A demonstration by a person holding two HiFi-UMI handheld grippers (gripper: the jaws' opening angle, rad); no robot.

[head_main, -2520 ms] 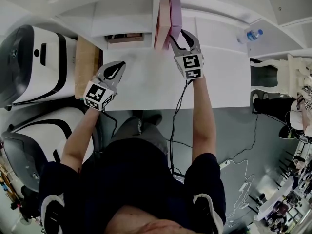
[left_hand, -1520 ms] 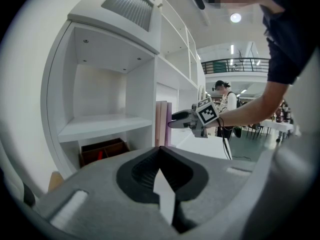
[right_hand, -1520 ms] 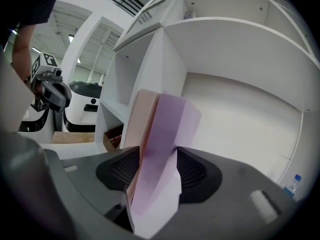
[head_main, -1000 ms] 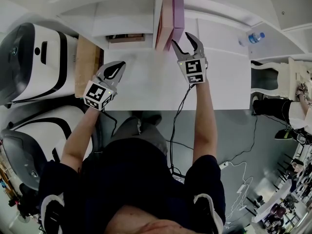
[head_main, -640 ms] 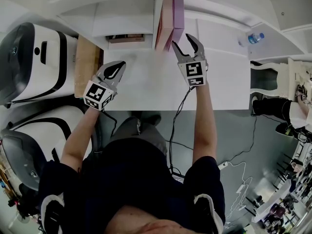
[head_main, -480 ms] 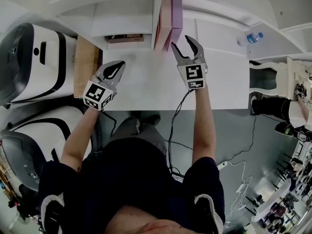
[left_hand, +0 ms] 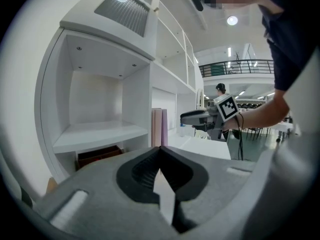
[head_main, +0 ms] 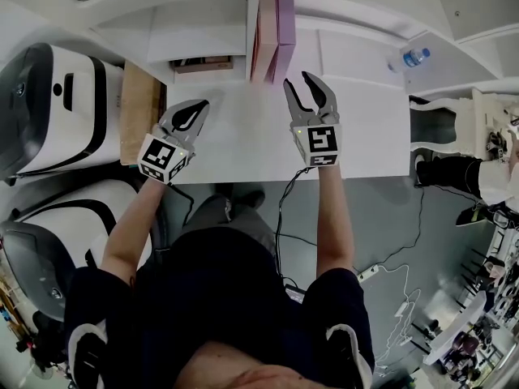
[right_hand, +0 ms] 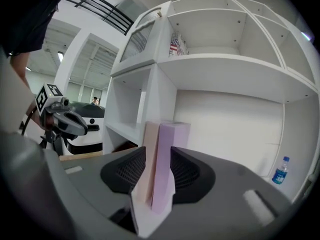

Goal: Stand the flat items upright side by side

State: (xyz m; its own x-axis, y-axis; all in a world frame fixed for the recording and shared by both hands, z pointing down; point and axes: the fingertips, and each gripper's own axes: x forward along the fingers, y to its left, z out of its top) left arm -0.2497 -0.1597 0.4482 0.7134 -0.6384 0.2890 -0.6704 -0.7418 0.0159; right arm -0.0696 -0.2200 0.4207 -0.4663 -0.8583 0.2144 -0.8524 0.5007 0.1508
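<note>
the pale pink flat box (head_main: pixel 263 32) and the light purple flat box (head_main: pixel 285 14) both stand up on the white desk (head_main: pixel 235 146), at the back, right beside the wall of the white shelf unit (head_main: pixel 199 29). their wide sides touch each other, pink on the left and purple on the right. each one's long side runs up and down. their thin edges point toward the person and their wide sides face left and right. they look straight, not tipped. so the job looks done for these two, and i see no other flat thing lying on the desk that needs standing up. the right gripper (head_main: pixel 308 83) is just in front of the boxes. its fingers are partly apart and have just been closing, and nothing is pinched between them, because the boxes sit past the tips. the left gripper (head_main: pixel 200 104) hangs over the left part of the desk, well apart from the boxes, with its fingers pressed together on nothing. what seems left is only to take both grippers away without bumping the boxes.
</note>
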